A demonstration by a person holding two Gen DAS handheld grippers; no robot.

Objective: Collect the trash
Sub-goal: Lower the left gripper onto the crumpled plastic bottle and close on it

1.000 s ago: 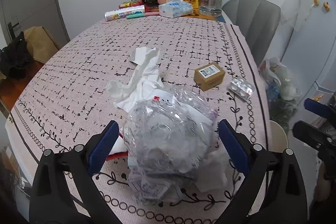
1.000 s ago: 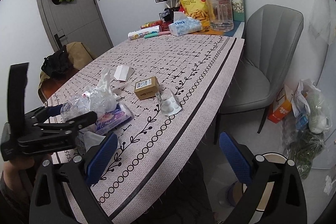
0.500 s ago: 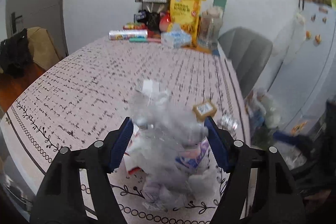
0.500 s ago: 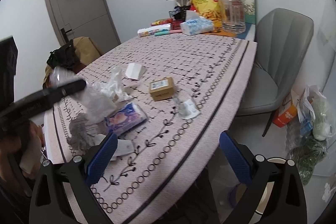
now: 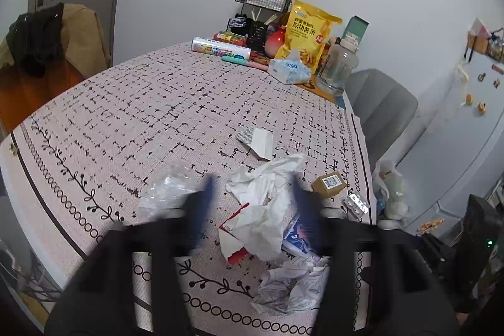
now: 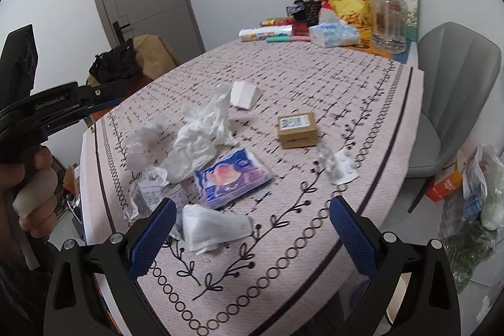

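Trash lies in a heap near the table's front edge: crumpled white tissue [image 5: 264, 203] [image 6: 201, 131], a clear crumpled plastic wrap [image 5: 170, 188] [image 6: 141, 140], a blue-pink packet [image 6: 231, 177], a folded white tissue [image 6: 214, 227], crumpled receipts [image 5: 286, 282], a small cardboard box [image 5: 329, 183] [image 6: 297, 128], a blister pack [image 5: 356, 203] and a folded paper [image 5: 256, 140]. My left gripper [image 5: 252, 207] is blurred, open and empty above the heap. My right gripper [image 6: 252, 235] is open and empty over the table's front edge.
At the table's far end stand a yellow snack bag [image 5: 307, 37], a water jug [image 5: 338, 68], a tissue pack [image 5: 288, 70] and a wire rack [image 5: 263, 0]. A grey chair [image 6: 453, 90] is on the right. Bags lie on the floor [image 6: 475, 188].
My left gripper had closed on the clear plastic wrap and lifted it; now it is open and raised, and the wrap lies on the table left of the tissue.
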